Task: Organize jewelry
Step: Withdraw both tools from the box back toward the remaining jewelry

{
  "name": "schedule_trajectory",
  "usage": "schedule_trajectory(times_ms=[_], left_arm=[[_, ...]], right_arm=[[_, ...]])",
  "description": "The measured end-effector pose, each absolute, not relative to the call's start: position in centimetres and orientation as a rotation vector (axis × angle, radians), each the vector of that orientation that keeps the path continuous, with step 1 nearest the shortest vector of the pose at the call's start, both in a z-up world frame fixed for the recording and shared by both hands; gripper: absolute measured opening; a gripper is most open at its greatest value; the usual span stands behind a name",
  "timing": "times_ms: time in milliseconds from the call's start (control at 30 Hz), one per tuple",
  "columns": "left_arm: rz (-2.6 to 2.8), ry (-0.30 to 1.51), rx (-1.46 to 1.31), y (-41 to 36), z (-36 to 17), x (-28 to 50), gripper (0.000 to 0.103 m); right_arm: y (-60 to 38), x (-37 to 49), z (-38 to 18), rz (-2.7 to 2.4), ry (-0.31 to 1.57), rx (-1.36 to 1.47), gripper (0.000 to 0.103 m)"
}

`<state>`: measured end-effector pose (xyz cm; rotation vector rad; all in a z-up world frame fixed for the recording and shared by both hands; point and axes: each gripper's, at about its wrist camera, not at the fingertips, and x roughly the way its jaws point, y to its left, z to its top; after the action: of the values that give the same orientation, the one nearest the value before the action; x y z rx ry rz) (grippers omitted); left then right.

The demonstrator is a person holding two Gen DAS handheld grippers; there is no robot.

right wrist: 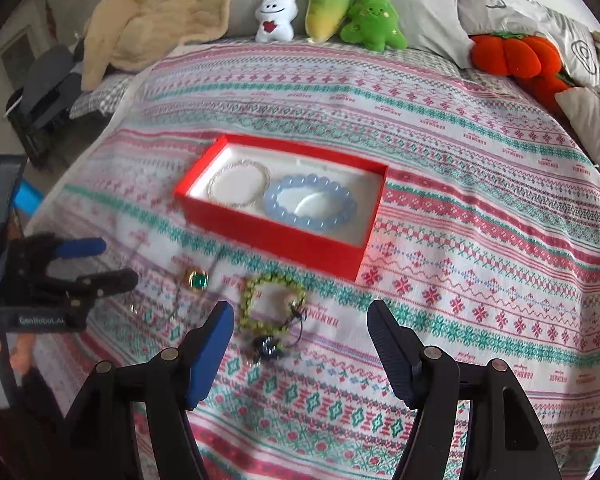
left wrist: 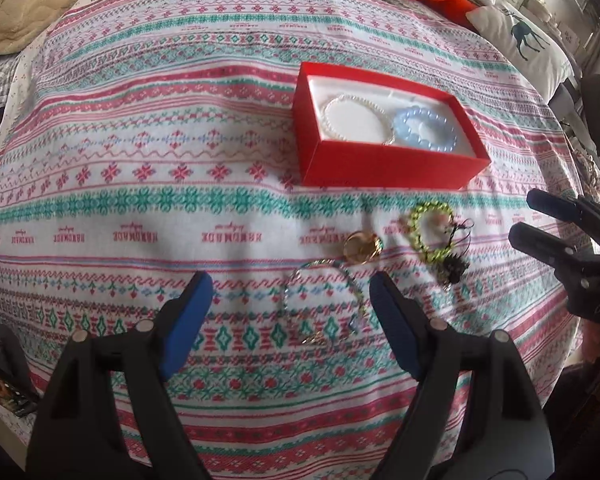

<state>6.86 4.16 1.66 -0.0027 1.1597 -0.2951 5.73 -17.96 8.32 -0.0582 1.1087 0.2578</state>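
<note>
— Surface?
— Bed, patterned cloth (right wrist: 480, 184).
— Items on it?
— Red box (right wrist: 276, 236); green bead bracelet (right wrist: 249, 300); gold ring (right wrist: 196, 279); thin chain (left wrist: 320, 300); plush toys (right wrist: 332, 12) along the far edge.

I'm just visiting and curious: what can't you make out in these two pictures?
- Thin chain, left wrist view: too fine and blurred to trace.
- Dark charm below the green bead bracelet, right wrist view: blurred.
- White bead bracelet in the red box: motion-blurred.

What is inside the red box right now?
The red box holds a white bead bracelet and a blue bead bracelet on white lining. Anything beneath the lining is hidden.
</note>
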Motion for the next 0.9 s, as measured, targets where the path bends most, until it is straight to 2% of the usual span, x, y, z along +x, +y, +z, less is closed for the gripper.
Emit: schedule_trajectory(times_ms=[200, 467, 600, 667, 733, 800, 900], left_arm=[[-0.325, 1.152, -0.029, 5.7, 0.5, 5.9, 0.081], [-0.439, 1.053, 0.073, 5.5, -0.4, 3.7, 0.081], [-0.501, 0.995, 0.123, 5.1, -0.6, 2.7, 0.077], [-0.527, 0.980, 0.114, 5.1, -0.5, 2.7, 0.073], [-0.525, 0.981, 0.078, 5.1, -0.4, 3.3, 0.061], [-0.501, 0.988, 0.044, 5.1, -0.3, 4.0, 0.056], [-0.468, 1.009, 0.012, 5.0, -0.5, 5.1, 0.042]], right_arm=[[-18.2, 4.8, 6.1, 0.249, 1.142, -0.079, 0.070], [-18.2, 2.6, 3.7, 0.277, 1.120, -0.176, 0.070], [-18.4, 1.6, 3.2, 0.305, 1.097, -0.201, 0.070], [-18.4, 1.2, 3.1, 0.317, 1.088, -0.209, 0.071], [-18.4, 1.0, 3.1, 0.329, 1.082, -0.215, 0.071], [-18.3, 1.0, 3.0, 0.334, 1.084, -0.221, 0.071], [-18.0, 1.0, 2.9, 0.342, 1.089, -0.228, 0.071]])
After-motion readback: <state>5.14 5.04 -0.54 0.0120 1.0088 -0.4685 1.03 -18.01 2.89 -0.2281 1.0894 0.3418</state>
